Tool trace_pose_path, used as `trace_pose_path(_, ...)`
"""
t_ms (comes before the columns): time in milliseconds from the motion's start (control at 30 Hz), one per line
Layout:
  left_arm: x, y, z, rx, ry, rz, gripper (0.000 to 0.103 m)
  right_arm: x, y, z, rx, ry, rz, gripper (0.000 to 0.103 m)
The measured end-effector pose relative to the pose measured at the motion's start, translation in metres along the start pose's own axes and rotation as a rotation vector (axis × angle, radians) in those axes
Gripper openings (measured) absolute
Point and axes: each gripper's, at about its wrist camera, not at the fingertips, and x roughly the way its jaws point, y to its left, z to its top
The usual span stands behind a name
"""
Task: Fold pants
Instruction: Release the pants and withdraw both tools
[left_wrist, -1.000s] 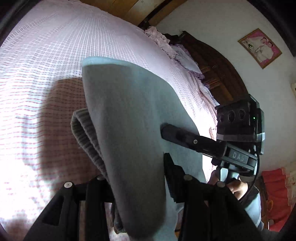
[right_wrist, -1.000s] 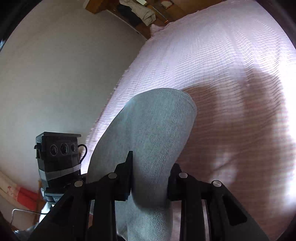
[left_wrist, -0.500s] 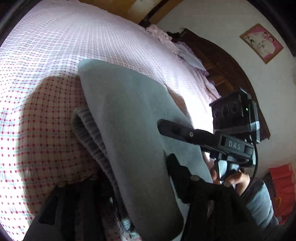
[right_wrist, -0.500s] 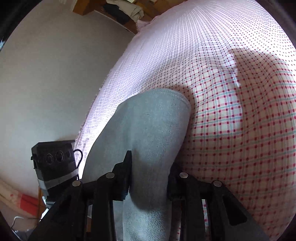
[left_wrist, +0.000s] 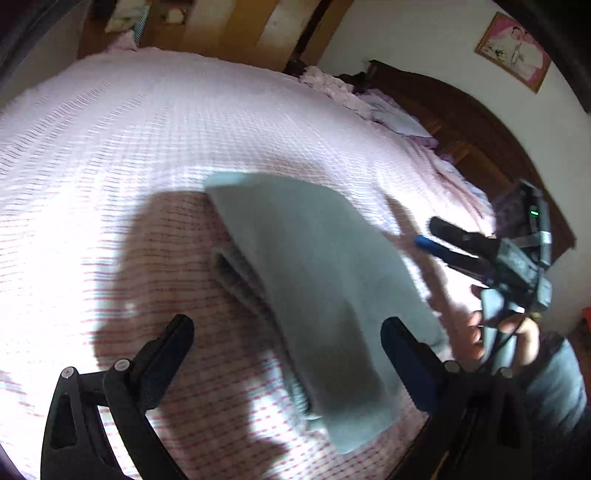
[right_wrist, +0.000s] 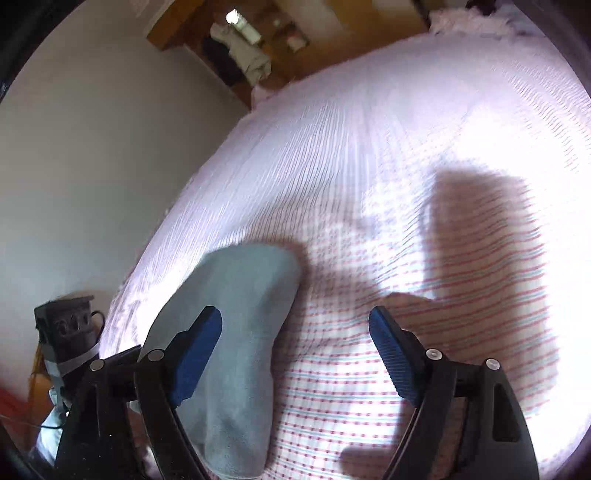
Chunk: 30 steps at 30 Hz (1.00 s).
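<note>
The grey pants (left_wrist: 314, 273) lie folded in a long strip on the pink checked bed sheet (left_wrist: 110, 155), ribbed waistband showing at the left edge. My left gripper (left_wrist: 288, 332) hovers over their near end. Its jaws are opening wide, the strip lies between them, and neither pad presses it. In the right wrist view the pants (right_wrist: 240, 291) sit at lower left. My right gripper (right_wrist: 295, 317) is opening too; its left finger (right_wrist: 199, 343) is over the cloth's edge and nothing is gripped. From the left wrist view the right gripper (left_wrist: 430, 234) is off to the right of the pants.
A dark wooden headboard (left_wrist: 461, 122) with rumpled pillows (left_wrist: 332, 85) is at the far right. A framed picture (left_wrist: 513, 51) hangs on the white wall. A person's hand (left_wrist: 476, 332) holds the right gripper. A grey wall (right_wrist: 92, 166) borders the bed's left side.
Both grippers were shut on the pants and have let go, jaws spread wide. The pants now rest flat on the bed. The right gripper has drawn away from the cloth.
</note>
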Motion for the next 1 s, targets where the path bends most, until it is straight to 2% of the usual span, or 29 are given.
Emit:
trace_pose_path(67,-0.007,0.003,-0.001,-0.005,-0.016,0.048,0.103,-0.013,0.006,-0.002,-0.035,-0.070,-0.020,0.094)
trace_pose_path(233,-0.031,0.000,-0.005,0.009,-0.094,0.091,0.103,-0.054,0.022,-0.014,-0.108,-0.198,-0.102,0.095)
trace_pose_path(467,-0.081,-0.012,-0.016,0.008,-0.160,0.081,0.103,-0.086,0.071,-0.042,-0.161,-0.211,-0.098,0.096)
trace_pose_path(533,-0.096,-0.015,-0.024,0.011,-0.174,0.072,0.103,-0.098,0.088,-0.055,-0.208,-0.225,-0.102,0.096)
trace_pose_path(567,-0.103,-0.018,-0.028,0.012,-0.179,0.068,0.103,-0.089,0.095,-0.061,-0.239,-0.232,-0.111,0.096)
trace_pose_path(733,-0.135,-0.033,-0.053,0.033,-0.206,0.054,0.103,-0.105,0.135,-0.097,-0.404,-0.290,-0.188,0.096)
trace_pose_path(867,-0.142,-0.049,-0.073,0.095,-0.220,0.089,0.103,-0.116,0.154,-0.117,-0.433,-0.316,-0.219,0.096)
trace_pose_path(1000,-0.129,-0.059,-0.090,0.137,-0.211,0.125,0.103,-0.121,0.158,-0.130,-0.430,-0.332,-0.258,0.096)
